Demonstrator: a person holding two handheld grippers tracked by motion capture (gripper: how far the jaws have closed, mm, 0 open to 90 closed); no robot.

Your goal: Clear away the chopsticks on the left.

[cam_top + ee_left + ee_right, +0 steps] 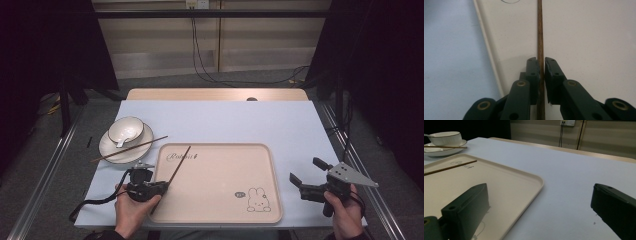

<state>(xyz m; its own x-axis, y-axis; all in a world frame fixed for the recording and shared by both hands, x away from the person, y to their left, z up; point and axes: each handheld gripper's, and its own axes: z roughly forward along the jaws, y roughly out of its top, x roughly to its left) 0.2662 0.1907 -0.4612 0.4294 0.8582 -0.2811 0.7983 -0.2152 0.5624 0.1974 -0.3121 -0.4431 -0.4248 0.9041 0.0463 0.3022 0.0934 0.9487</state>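
Beside the tray (pixel 272 185), bowl (pixel 126 129) on plate (pixel 107 147); left tongs (pixel 165 187) clamp a chopstick (pixel 179 164), right tongs (pixel 306 176) gape

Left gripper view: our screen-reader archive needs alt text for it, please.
The left claw is shut on a brown chopstick that runs straight up the frame over a cream tray. The tray's raised rim crosses diagonally at left, with pale blue table beyond it.
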